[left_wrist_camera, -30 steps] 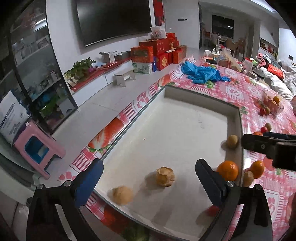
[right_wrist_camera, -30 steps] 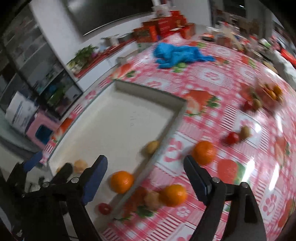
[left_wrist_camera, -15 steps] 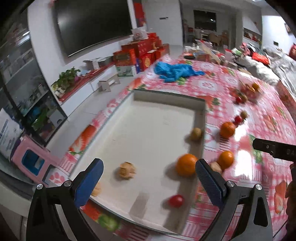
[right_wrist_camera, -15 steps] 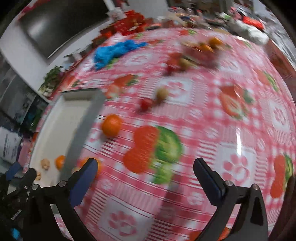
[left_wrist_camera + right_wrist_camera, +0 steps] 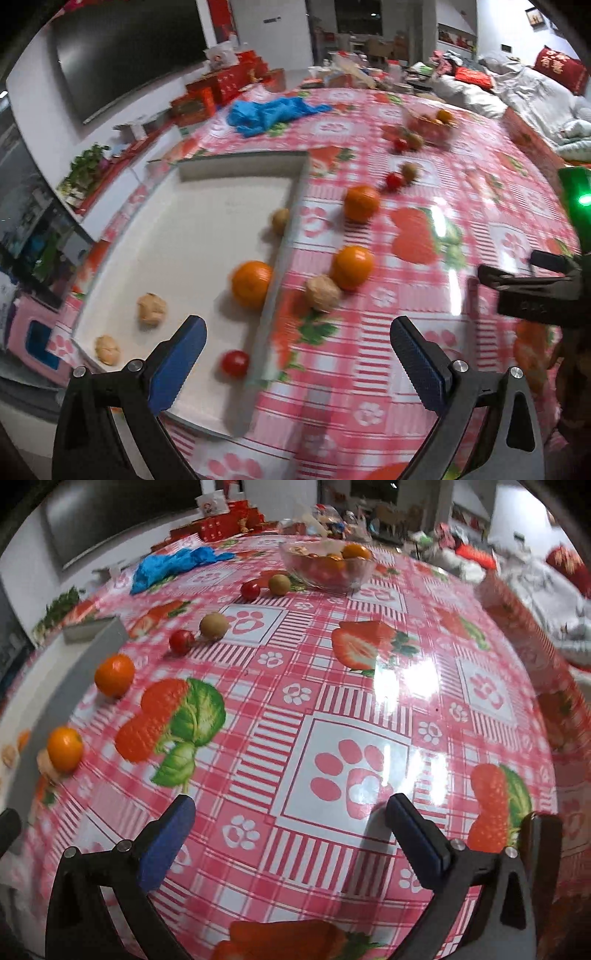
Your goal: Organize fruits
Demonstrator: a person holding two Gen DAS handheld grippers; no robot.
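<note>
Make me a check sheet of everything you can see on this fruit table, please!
Surface: table under a red checked cloth printed with strawberries and paw marks, glossy with glare.
Job's things: white tray holding an orange, a small tomato, a brown fruit and two pale lumps; two oranges, tomatoes and brown fruits loose on the cloth; glass bowl with fruit.
Clutter: blue crumpled material at the far side.
Grippers: left gripper open, nothing between its fingers; right gripper open, has just been opening, empty.
Cables: nothing seen.
Surroundings: dark screen, red boxes, pink stool.
</note>
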